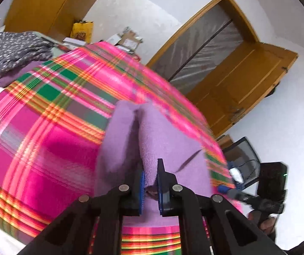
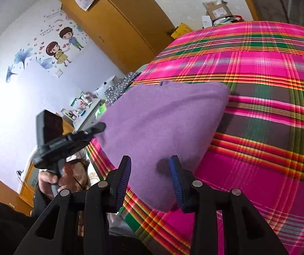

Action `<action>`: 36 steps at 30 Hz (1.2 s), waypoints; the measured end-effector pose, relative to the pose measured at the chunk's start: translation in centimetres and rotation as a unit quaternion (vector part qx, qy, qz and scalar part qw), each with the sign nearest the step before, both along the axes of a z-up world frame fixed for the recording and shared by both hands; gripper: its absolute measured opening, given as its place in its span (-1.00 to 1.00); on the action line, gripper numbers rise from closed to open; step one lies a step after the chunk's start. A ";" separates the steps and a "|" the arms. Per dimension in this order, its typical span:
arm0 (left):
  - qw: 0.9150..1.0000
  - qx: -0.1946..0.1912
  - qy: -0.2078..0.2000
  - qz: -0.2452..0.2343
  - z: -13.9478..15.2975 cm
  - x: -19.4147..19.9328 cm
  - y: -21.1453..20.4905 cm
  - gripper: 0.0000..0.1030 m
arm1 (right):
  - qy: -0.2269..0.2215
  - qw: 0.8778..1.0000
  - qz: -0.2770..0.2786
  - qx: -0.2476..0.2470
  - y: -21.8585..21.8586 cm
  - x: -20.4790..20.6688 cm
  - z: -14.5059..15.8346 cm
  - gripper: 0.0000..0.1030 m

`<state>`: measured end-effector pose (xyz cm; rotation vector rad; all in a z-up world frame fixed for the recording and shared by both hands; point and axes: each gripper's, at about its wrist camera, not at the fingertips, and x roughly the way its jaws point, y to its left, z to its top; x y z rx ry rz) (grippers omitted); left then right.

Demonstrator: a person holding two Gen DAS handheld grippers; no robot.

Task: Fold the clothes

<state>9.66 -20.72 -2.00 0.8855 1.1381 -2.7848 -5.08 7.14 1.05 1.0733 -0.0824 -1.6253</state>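
Left wrist view: one purple fleece garment point(image 1: 128, 140) lies on the pink, green and orange plaid bedspread point(image 1: 45, 114), and the left gripper point(image 1: 150, 182) has its two blue pads pinched onto a raised ridge of that fleece. The garment's near edge is cut off behind the black finger arms, and motion blur smears the plaid around it. Beyond the garment, at the bedspread's far left, sits one dark floral cloth point(image 1: 18, 51) on another purple piece; how many items are stacked there is hard to tell.

In the right wrist view, the same purple fleece garment point(image 2: 162, 119) shows as a folded slab, its near corner lying between the fingers of the right gripper point(image 2: 150, 180), which stand wide apart and grip nothing. Left of the garment, a hand point(image 2: 67, 178) holds the other gripper's handle. One wooden door point(image 1: 241, 85) stands well behind the bed.
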 end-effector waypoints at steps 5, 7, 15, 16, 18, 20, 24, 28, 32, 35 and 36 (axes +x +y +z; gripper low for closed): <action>1.000 0.006 -0.013 0.000 -1.1 0.4 -0.9 -0.81 | -0.007 1.000 0.006 0.007 -0.4 0.0 -0.7 -0.24; 1.000 0.009 -0.018 0.000 -1.6 0.6 -1.3 -0.78 | -0.009 1.000 0.008 0.010 -0.5 0.0 -1.0 -0.24; 0.998 -0.037 -0.041 0.004 -1.2 0.6 -2.4 -0.48 | -0.013 1.000 0.009 0.008 -0.7 -0.2 -1.2 -0.24; 0.997 -0.056 -0.045 0.000 -0.7 0.1 -2.4 -0.47 | -0.014 1.000 0.009 0.008 -0.7 -0.2 -1.3 -0.24; 0.994 -0.093 -0.053 -0.007 0.3 -0.9 -2.4 -0.46 | -0.015 1.000 0.008 0.008 -0.7 -0.3 -1.4 -0.23; 0.994 -0.098 -0.041 -0.036 0.9 -2.6 -2.3 -0.43 | -0.018 1.000 0.008 0.007 -0.7 -0.4 -1.5 -0.23; 0.993 -0.093 -0.046 -0.062 0.8 -5.7 -3.0 -0.41 | -0.019 1.000 0.006 0.006 -0.6 -0.4 -1.5 -0.24; 0.994 -0.059 -0.048 -0.084 0.0 -8.2 -3.7 -0.35 | -0.018 1.000 0.005 0.008 -0.6 -0.4 -1.6 -0.24; 0.992 -0.041 -0.047 -0.105 0.0 -9.9 -4.5 -0.32 | -0.021 1.000 0.004 0.011 -0.7 -0.7 -1.7 -0.24; 0.991 -0.029 -0.054 -0.120 -0.3 -11.0 -4.6 -0.32 | -0.024 1.000 0.003 0.014 -0.9 -0.8 -1.9 -0.24; 0.990 -0.029 -0.056 -0.129 -0.4 -11.3 -4.4 -0.32 | -0.025 1.000 0.003 0.014 -0.9 -0.9 -2.0 -0.24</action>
